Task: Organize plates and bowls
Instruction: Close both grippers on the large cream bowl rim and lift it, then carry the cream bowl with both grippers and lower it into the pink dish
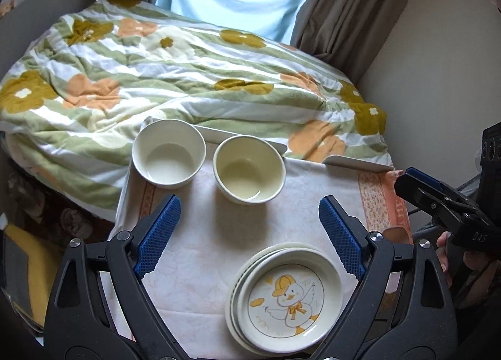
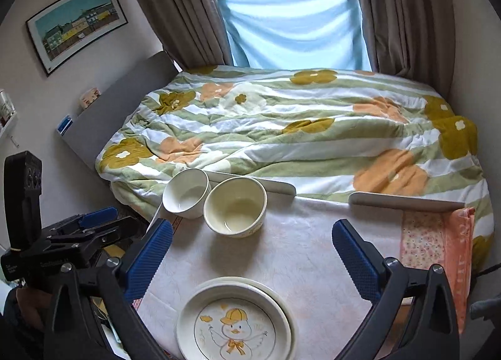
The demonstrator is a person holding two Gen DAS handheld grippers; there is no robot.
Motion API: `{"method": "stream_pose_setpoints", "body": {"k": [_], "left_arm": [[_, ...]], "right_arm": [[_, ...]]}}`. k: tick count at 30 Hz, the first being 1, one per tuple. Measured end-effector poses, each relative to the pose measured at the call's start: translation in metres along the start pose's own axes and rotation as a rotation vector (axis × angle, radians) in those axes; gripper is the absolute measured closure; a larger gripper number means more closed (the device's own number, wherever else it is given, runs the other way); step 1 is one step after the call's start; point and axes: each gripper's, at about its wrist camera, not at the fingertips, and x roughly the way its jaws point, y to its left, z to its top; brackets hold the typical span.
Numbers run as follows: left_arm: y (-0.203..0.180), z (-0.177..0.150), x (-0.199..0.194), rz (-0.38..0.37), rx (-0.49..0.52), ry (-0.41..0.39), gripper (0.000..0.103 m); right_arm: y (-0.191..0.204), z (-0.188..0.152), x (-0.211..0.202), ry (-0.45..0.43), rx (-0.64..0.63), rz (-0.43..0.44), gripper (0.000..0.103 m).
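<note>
Two empty bowls stand side by side at the table's far edge: a white bowl [image 1: 169, 153] [image 2: 185, 194] on the left and a cream bowl [image 1: 249, 169] [image 2: 235, 210] on the right. A stack of plates [image 1: 286, 297] [image 2: 236, 321], topped by a duck-print plate, sits near the front. My left gripper [image 1: 249, 234] is open and empty, above the cloth between bowls and plates. My right gripper [image 2: 252, 258] is open and empty, above the plates. Each gripper shows in the other's view: the right gripper [image 1: 444, 203], the left gripper [image 2: 84, 228].
The table [image 1: 200, 250] wears a white patterned cloth with an orange towel [image 2: 438, 250] at its right side. A bed with a flowered quilt [image 1: 175, 69] lies just beyond the table. Curtains and a window are behind, a wall on the right.
</note>
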Motion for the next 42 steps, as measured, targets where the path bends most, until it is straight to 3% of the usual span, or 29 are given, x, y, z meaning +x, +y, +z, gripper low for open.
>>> {"method": "stream_pose_setpoints", "body": {"k": [2,4,7,11,14,16,18,22,23,24,34,42], "left_arm": [[0.016,0.009,0.024,-0.028,-0.022,0.054,0.017],[0.028,0.013,0.05,-0.049,-0.039,0.104,0.024],[0.038,0.014,0.088,-0.051,-0.067,0.161,0.04],[0.043,0.013,0.129,-0.063,-0.099,0.215,0.053],[0.045,0.013,0.15,-0.048,-0.11,0.235,0.055],[0.045,0.015,0.16,-0.043,-0.116,0.245,0.059],[0.045,0.017,0.17,-0.029,-0.113,0.258,0.07],[0.048,0.019,0.182,-0.007,-0.12,0.271,0.077],[0.048,0.019,0.185,0.01,-0.116,0.273,0.087],[0.049,0.02,0.186,0.014,-0.112,0.27,0.088],[0.039,0.023,0.176,0.048,-0.055,0.248,0.088],[0.016,0.031,0.13,0.0,-0.016,0.179,0.088]], "right_arm": [[-0.001,0.008,0.028,0.05,0.03,-0.015,0.008],[-0.006,0.009,0.054,0.108,0.054,-0.026,0.023],[-0.014,0.009,0.094,0.197,0.101,-0.033,0.036],[-0.025,0.005,0.137,0.285,0.148,-0.018,0.044],[-0.033,0.003,0.165,0.332,0.166,0.007,0.046],[-0.034,0.001,0.179,0.357,0.164,0.021,0.054],[-0.035,0.001,0.19,0.376,0.16,0.04,0.062],[-0.038,-0.001,0.208,0.412,0.157,0.072,0.076],[-0.038,-0.002,0.211,0.416,0.156,0.079,0.08],[-0.039,-0.003,0.212,0.417,0.157,0.085,0.086],[-0.037,-0.001,0.208,0.391,0.173,0.099,0.087],[-0.032,0.006,0.162,0.285,0.196,0.099,0.087]]}}
